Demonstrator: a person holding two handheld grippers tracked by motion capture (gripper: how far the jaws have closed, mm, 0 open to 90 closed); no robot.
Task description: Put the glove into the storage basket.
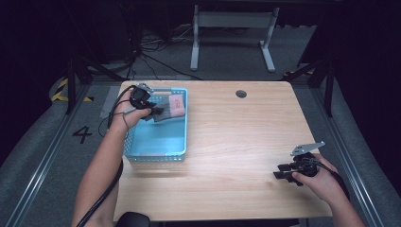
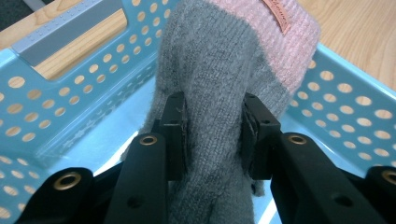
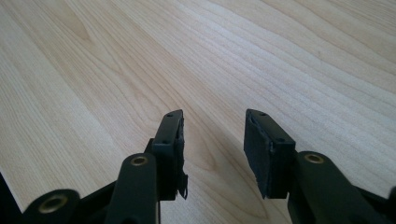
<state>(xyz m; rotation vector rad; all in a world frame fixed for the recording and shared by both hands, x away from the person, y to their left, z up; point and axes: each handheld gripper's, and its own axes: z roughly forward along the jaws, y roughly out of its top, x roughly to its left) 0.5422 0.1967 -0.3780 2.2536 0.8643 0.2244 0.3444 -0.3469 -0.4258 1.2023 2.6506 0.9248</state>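
Your left gripper (image 2: 212, 140) is clamped on the grey knit glove (image 2: 210, 74), held inside the blue perforated basket (image 2: 56, 107) at its far end. The glove's long axis runs away from the jaws, pink cuff (image 2: 280, 42) leading toward the far wall. Your right gripper (image 3: 212, 154) sits spread wide, nothing between its jaws, over bare table (image 3: 116, 70) well apart from the basket.

Bare forearms, no sleeves, a black gripper in each hand. On the left gripper (image 2: 215, 140) and the right gripper (image 3: 212, 149): matte black jaws with flat rubbery pads, small screw holes and brass-ringed rivets at the joints. Black cable trailing along the left forearm; grey three-cornered plate (image 1: 307, 148) atop the right one.
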